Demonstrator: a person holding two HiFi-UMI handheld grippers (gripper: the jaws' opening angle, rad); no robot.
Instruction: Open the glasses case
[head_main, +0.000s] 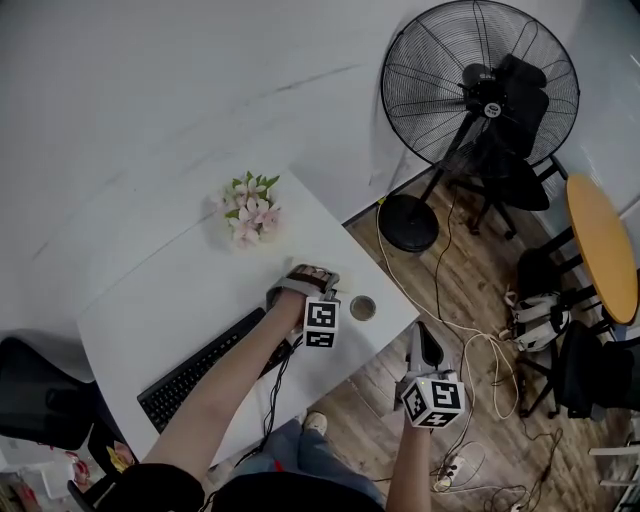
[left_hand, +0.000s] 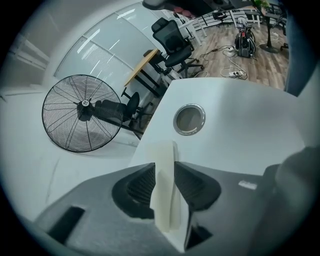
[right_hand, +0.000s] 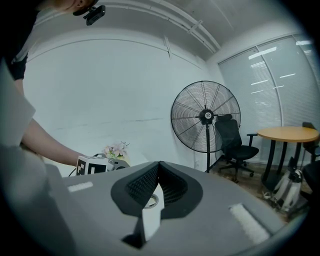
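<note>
The glasses case (left_hand: 165, 195) shows in the left gripper view as a pale cream slab standing on edge between the two dark jaws. My left gripper (left_hand: 165, 167) has both pads pressed against its sides. In the head view that gripper (head_main: 303, 277) points down at the right part of the white desk (head_main: 190, 290), and a brownish bit of the case (head_main: 313, 271) peeks out beyond its tips. My right gripper (head_main: 428, 346) hangs off the desk's right edge over the wooden floor. Its jaws (right_hand: 159, 165) meet at the tips with nothing between them.
A round metal cable hole (head_main: 362, 308) sits in the desk just right of the left gripper. A black keyboard (head_main: 200, 370) lies to the front left, a flower bunch (head_main: 250, 208) at the back. A big black floor fan (head_main: 480, 80), cables and chairs stand right of the desk.
</note>
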